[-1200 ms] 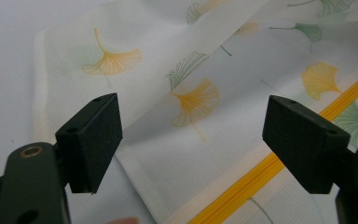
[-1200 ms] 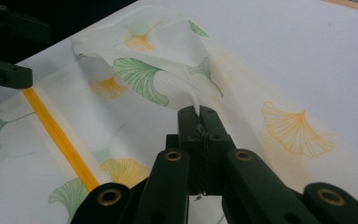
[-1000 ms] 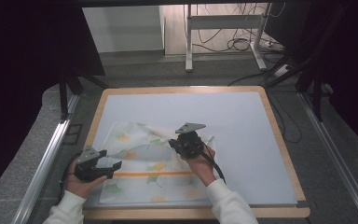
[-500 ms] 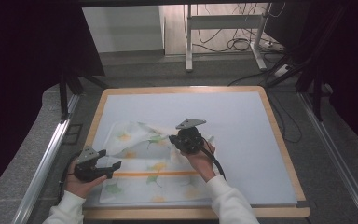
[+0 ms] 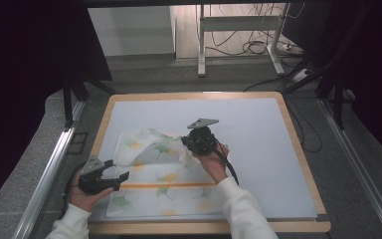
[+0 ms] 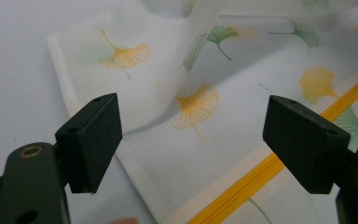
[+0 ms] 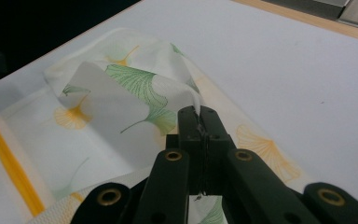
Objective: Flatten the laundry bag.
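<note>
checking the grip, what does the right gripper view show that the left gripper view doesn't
Right gripper view: the right gripper shut on a lifted fold of the cloth, and the table's wooden edge beyond. Left gripper view: the left gripper open, holding nothing, above the cloth's edge. Both: the white ginkgo-leaf cloth with its yellow stripe on the white mat.

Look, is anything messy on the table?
Yes: the leaf-print cloth is not flat. Its far part is lifted and folded over, pinched in the right hand-held gripper. The left hand-held gripper is open over its near-left edge.
</note>
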Motion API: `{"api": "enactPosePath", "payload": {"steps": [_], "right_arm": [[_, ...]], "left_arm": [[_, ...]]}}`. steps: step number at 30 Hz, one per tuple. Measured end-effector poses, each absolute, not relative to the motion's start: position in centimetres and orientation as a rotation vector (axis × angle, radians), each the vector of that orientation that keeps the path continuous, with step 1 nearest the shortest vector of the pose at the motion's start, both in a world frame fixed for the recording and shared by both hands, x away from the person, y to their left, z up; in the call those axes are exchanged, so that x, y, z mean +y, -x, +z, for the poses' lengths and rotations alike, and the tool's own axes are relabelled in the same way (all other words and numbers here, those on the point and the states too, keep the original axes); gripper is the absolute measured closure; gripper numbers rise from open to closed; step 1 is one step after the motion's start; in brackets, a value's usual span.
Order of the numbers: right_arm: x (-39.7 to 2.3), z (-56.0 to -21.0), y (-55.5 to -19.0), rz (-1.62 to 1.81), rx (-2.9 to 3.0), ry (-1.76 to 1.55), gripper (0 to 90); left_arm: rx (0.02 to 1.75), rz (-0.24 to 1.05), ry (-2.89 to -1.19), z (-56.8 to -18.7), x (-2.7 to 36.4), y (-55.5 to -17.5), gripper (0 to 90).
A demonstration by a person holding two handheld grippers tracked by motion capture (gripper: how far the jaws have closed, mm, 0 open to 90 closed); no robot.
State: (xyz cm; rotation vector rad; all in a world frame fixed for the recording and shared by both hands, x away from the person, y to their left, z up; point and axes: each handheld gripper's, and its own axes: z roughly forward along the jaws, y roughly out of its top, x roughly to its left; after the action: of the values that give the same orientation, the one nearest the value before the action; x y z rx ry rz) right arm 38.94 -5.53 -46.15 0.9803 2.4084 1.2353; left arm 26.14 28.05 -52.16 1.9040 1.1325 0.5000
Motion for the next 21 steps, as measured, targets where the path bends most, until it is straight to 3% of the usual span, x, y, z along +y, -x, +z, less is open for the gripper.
{"api": "enactPosePath", "payload": {"steps": [21], "right_arm": [[-6.7,-45.8,-42.8,1.188,2.348,-1.127,88.8]], "left_arm": [[1.124,0.488,-1.906,-52.2,27.9,-26.1,19.4]]}}
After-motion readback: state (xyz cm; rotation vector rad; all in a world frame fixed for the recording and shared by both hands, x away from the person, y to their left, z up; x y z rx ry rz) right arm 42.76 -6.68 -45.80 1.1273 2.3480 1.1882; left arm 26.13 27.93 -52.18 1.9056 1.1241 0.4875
